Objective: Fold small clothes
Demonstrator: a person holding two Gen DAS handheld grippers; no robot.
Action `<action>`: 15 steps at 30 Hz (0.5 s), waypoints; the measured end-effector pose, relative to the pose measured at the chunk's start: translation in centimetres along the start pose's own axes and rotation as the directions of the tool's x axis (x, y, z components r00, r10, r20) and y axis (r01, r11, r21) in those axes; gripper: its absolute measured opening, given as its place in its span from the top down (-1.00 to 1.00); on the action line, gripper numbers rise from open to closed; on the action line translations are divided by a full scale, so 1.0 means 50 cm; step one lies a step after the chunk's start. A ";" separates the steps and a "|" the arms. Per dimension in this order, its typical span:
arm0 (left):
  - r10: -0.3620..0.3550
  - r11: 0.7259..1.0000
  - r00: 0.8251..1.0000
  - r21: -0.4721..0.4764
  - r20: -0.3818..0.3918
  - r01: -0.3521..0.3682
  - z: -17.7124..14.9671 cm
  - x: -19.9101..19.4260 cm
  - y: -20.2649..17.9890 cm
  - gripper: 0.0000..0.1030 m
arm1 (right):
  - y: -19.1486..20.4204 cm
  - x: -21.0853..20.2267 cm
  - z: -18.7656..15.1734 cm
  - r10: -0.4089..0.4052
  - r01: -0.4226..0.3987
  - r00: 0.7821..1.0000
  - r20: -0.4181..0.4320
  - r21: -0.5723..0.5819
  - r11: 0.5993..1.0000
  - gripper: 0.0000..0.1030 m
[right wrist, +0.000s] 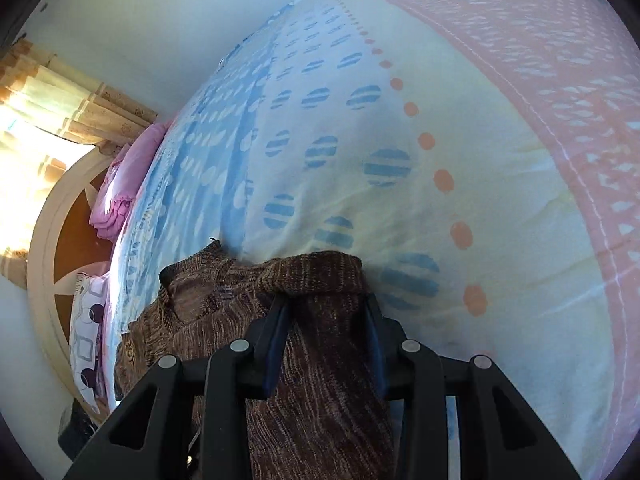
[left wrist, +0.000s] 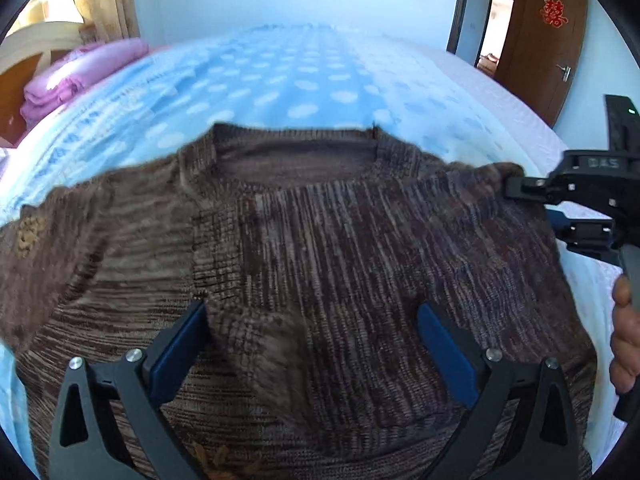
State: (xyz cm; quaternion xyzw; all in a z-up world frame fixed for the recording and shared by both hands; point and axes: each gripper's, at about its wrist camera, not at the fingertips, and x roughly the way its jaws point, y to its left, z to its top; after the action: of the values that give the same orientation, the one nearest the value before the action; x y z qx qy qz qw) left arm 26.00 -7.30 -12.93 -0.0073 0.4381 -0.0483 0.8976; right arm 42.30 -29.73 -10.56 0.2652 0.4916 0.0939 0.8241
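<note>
In your left wrist view, the brown sweater lies spread on the bedspread, your left gripper hanging over it with fingers wide apart. At three o'clock your right gripper pinches the sweater's shoulder. In your right wrist view, that gripper's fingers sit apart with bunched sweater cloth between them; whether they clamp it, I cannot tell.

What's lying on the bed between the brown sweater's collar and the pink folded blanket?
Only bare blue dotted bedsheet lies between the sweater collar and the pink blanket, per the left wrist view.

Coarse brown knit sweater; smooth cotton bedsheet
</note>
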 end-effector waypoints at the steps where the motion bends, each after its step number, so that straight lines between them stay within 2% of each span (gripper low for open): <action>1: 0.006 1.000 1.000 0.005 -0.009 -0.005 -0.001 0.004 -0.003 -1.00 | 0.004 -0.003 0.005 -0.002 0.002 1.000 -0.004 -0.008 1.000 0.71; 4: 0.006 1.000 1.000 0.001 -0.011 -0.006 0.000 0.003 -0.003 -1.00 | 0.020 -0.022 0.046 0.035 -0.035 0.999 0.036 -0.024 0.999 0.71; 8: 0.006 1.000 1.000 0.002 -0.008 -0.006 -0.001 -0.001 -0.005 -1.00 | 0.027 -0.119 0.099 0.056 -0.049 0.972 0.229 -0.033 0.998 0.71; 10: 0.007 1.000 1.000 0.003 -0.008 -0.007 0.001 0.002 -0.006 -1.00 | 0.032 -0.140 0.097 0.017 -0.004 0.973 0.231 -0.059 0.998 0.71; 13: 0.004 1.000 1.000 0.000 -0.007 -0.004 0.003 0.009 0.001 -1.00 | 0.038 -0.127 0.061 -0.058 0.078 0.984 0.167 -0.114 0.990 0.71; 14: 0.004 1.000 1.000 -0.001 -0.006 -0.004 0.002 0.009 0.001 -1.00 | 0.036 -0.119 0.048 -0.073 0.090 0.986 0.148 -0.117 0.989 0.67; 15: 0.004 1.000 1.000 -0.001 -0.006 -0.004 0.002 0.009 0.002 -1.00 | 0.032 -0.109 0.033 -0.082 0.097 0.988 0.128 -0.121 0.988 0.52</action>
State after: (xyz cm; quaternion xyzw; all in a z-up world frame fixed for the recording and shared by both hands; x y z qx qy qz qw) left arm 26.35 -7.26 -13.21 -0.0066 0.4407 -0.0461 0.8964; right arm 41.19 -31.22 -4.93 0.1952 0.4443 0.0713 0.8714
